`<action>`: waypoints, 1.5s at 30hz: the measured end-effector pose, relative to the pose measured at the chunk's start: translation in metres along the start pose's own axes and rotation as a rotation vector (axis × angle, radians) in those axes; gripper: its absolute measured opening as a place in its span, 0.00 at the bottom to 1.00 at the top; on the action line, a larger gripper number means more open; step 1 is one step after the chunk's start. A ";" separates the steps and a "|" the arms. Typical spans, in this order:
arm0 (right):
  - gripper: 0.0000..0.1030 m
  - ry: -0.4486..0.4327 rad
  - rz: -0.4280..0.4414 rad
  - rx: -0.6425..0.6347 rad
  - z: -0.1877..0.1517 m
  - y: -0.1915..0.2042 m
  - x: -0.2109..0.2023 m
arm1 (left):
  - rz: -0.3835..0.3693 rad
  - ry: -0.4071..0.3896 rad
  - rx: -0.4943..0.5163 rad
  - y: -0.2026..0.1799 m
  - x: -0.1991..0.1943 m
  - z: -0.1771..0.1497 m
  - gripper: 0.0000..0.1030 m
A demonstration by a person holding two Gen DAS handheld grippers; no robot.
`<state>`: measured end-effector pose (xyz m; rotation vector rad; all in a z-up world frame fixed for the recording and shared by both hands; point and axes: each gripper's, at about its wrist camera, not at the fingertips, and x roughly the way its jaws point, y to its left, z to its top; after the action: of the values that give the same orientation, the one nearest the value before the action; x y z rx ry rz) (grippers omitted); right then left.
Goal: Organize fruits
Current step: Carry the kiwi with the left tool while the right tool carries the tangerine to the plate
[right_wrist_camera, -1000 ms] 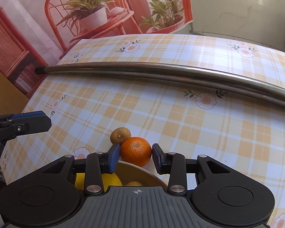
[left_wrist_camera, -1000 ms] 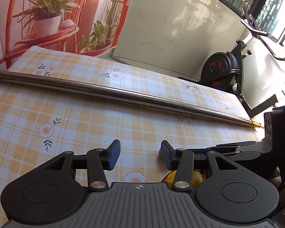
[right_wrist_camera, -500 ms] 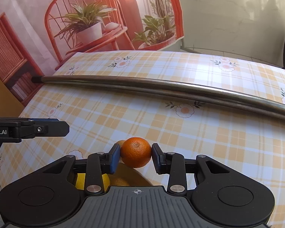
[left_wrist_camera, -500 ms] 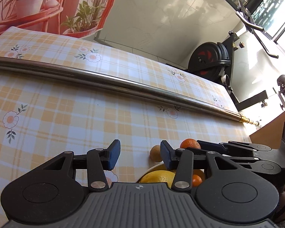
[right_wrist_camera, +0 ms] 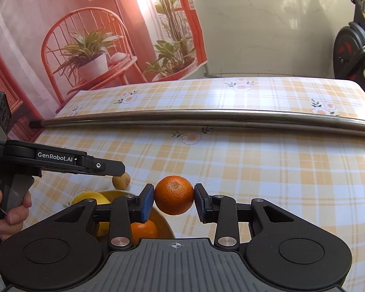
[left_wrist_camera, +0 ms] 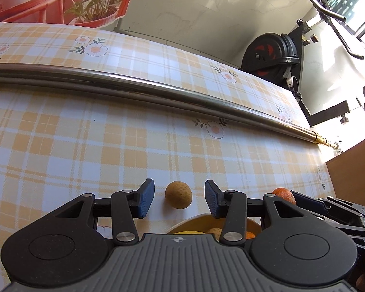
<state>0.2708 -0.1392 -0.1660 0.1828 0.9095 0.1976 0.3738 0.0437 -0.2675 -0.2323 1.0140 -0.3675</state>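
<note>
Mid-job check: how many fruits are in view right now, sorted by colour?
Orange fruits: 2, one in the right tongs, one in the bowl.
Yellow fruit: 1, in the bowl.
Brown fruits: 2, one on the table, one in the bowl.
Total: 5.

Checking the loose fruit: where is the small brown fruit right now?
In the left wrist view, the brown fruit lies on the tablecloth between the open left tongs, just beyond the bowl.

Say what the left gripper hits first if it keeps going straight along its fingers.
Most likely the small round tan-brown fruit lying on the checked tablecloth. It sits centred between the left gripper's open jaws, apart from both pads. Depth is unclear, so the fingers may meet the cloth beside it.
</note>
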 end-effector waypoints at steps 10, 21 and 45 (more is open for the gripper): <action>0.32 -0.008 -0.002 0.008 -0.009 -0.003 -0.010 | 0.016 0.015 -0.014 -0.004 0.011 -0.004 0.37; 0.32 -0.006 -0.002 0.002 -0.013 0.000 -0.016 | 0.021 -0.017 0.003 -0.005 0.008 -0.009 0.25; 0.32 -0.029 0.017 -0.022 -0.021 0.017 -0.039 | -0.005 -0.186 0.167 -0.041 -0.078 -0.037 0.25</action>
<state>0.2288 -0.1310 -0.1447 0.1722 0.8769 0.2204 0.2968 0.0370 -0.2110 -0.1155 0.7956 -0.4256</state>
